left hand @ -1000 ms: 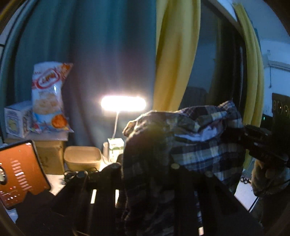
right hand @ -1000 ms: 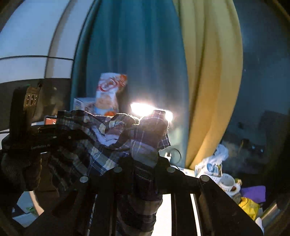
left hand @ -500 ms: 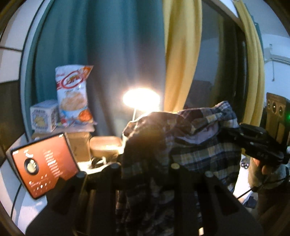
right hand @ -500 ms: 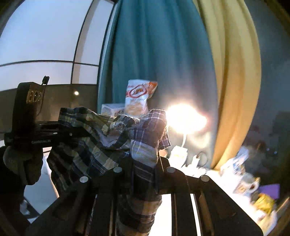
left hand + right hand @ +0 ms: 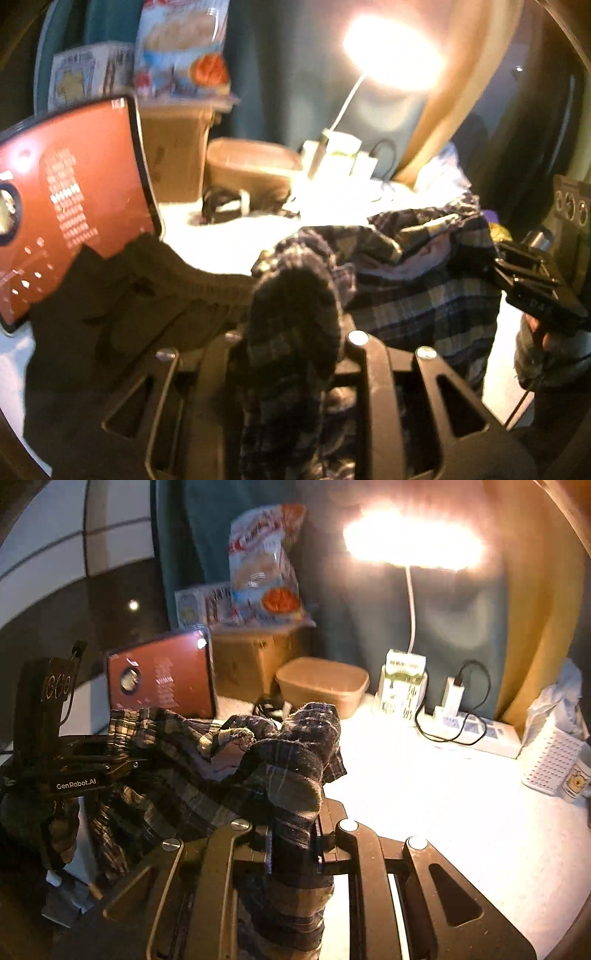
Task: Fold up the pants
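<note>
The plaid pants (image 5: pixel 417 280) hang stretched between my two grippers, above the white table (image 5: pixel 461 812). My left gripper (image 5: pixel 295 332) is shut on one bunched end of the waist; its fingertips are hidden by cloth. My right gripper (image 5: pixel 295 834) is shut on the other end of the pants (image 5: pixel 291 764), cloth draped over its jaws. The right gripper also shows at the right of the left wrist view (image 5: pixel 532 284), and the left gripper at the left of the right wrist view (image 5: pixel 74 771).
A dark garment (image 5: pixel 122 302) lies on the table at the left. A tablet with a red screen (image 5: pixel 162 679) stands behind. A cardboard box (image 5: pixel 255 664), snack bag (image 5: pixel 266 565), brown tub (image 5: pixel 321 683), lit lamp (image 5: pixel 410 546), power strip (image 5: pixel 476 731) and white basket (image 5: pixel 550 760) line the back and right.
Both grippers have tipped downward and lowered with the pants; the views now look down at the table instead of at the curtains. The pants stay gripped at both ends.
</note>
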{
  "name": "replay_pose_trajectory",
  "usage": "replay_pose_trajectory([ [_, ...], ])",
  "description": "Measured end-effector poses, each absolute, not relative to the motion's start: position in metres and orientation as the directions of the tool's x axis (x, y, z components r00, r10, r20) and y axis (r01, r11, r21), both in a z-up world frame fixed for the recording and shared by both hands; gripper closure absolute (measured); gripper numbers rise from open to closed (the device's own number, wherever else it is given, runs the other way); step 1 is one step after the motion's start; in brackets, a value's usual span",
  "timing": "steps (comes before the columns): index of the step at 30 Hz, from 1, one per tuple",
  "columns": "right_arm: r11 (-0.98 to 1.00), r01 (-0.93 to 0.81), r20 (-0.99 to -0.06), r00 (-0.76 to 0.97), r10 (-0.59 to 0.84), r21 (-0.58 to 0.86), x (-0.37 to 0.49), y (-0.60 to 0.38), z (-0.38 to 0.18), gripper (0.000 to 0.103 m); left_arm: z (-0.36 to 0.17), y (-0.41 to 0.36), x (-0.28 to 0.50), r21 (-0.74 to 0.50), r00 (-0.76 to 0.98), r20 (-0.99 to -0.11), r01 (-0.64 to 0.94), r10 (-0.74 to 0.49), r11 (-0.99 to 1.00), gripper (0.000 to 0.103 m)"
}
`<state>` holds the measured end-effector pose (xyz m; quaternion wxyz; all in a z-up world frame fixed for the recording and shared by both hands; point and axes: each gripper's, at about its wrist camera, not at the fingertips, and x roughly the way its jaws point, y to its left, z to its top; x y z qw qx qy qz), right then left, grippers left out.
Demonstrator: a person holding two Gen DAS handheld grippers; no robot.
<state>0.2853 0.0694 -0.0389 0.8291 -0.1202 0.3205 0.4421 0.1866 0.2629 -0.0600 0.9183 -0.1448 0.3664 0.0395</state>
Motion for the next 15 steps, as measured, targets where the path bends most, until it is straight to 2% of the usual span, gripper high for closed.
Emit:
replay_pose_trajectory([
  [9,0.601,-0.790,-0.720,0.347,0.601,0.121,0.337,0.087,-0.094,0.086,-0.106,0.281,0.239,-0.230,0.649,-0.760,-0.214,-0.038,0.949,0.078],
  [11,0.610,-0.781,-0.739,0.333,0.586,0.131,0.345,0.088,-0.106,0.086,-0.110,0.280,0.248,-0.223,0.637,-0.770,-0.218,-0.035,0.950,0.075],
  [13,0.621,-0.771,-0.755,0.322,0.571,0.141,0.353,0.089,-0.117,0.085,-0.111,0.281,0.254,-0.228,0.633,-0.774,-0.222,-0.038,0.948,0.065],
  [15,0.635,-0.756,-0.767,0.311,0.562,0.158,0.359,0.088,-0.124,0.085,-0.109,0.283,0.256,-0.243,0.625,-0.779,-0.227,-0.050,0.943,0.062],
])
